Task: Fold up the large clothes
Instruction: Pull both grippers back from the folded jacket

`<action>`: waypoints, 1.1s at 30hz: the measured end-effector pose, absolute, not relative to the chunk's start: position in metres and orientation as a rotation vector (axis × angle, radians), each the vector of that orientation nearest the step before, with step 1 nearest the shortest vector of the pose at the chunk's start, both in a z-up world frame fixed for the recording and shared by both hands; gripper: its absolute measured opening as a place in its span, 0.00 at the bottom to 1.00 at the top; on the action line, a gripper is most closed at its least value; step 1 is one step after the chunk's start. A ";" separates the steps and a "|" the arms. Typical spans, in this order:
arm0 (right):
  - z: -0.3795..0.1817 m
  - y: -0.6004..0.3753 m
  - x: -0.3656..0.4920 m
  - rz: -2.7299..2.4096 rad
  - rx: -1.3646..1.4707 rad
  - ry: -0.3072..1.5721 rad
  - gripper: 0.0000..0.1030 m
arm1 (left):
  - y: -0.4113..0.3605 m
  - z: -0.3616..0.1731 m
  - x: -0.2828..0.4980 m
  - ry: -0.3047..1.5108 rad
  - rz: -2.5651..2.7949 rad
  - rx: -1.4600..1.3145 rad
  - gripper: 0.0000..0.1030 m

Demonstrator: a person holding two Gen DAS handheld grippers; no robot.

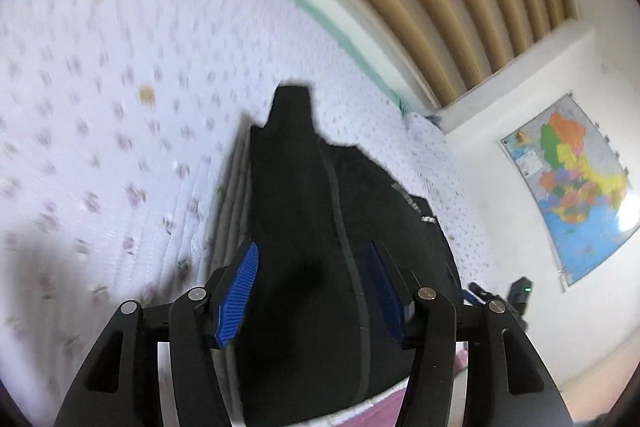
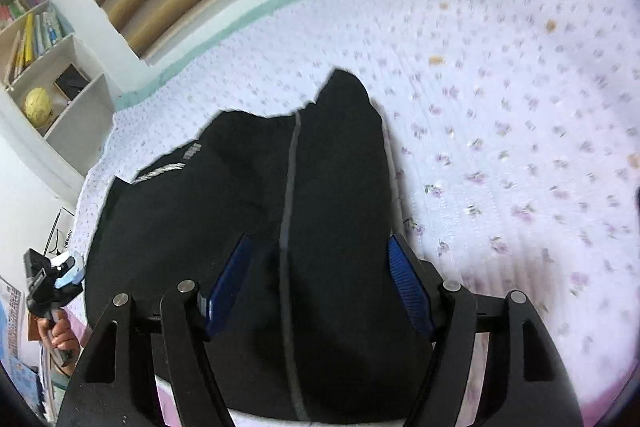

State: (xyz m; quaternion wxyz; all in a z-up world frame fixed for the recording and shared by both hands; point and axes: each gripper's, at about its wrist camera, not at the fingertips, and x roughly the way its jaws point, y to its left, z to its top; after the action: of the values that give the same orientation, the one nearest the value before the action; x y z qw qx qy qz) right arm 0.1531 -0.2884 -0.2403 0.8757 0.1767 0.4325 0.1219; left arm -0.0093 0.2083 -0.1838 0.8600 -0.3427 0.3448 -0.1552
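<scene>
1. Where the left wrist view looks along its fingers, the left gripper [image 1: 312, 291] is seen with jaws apart; the black garment [image 1: 304, 219] is spread on the floral bedspread [image 1: 100, 107] beyond and between the blue pads [image 1: 238, 293], which are not pressed on it. A map [image 1: 576, 187] is hung on the wall.
2. In the right wrist view, the right gripper [image 2: 320, 287] is likewise held open over the black garment [image 2: 328, 187], nothing being gripped. A bookshelf [image 2: 48, 59] is seen at the left.
</scene>
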 end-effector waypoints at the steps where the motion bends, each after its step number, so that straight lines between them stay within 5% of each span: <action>1: -0.230 -0.285 0.146 0.255 0.357 0.885 0.72 | 0.209 -0.174 -0.009 0.707 -0.318 -0.696 0.58; 9: -0.141 -0.234 0.082 0.210 0.131 0.713 0.78 | 0.112 -0.081 -0.056 0.612 0.044 -0.166 0.60; 18: -0.087 -0.186 0.038 0.171 0.084 0.640 0.84 | 0.044 -0.042 -0.091 0.511 0.094 -0.068 0.72; 33: -0.140 -0.169 0.078 0.105 0.047 0.746 0.84 | -0.006 -0.063 -0.037 0.567 0.214 0.079 0.75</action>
State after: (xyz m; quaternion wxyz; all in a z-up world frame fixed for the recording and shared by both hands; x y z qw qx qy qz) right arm 0.0783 -0.1687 -0.1398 0.9296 0.0231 0.3643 0.0513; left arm -0.0369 -0.0056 -0.0634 0.9537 0.0387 0.2791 0.1055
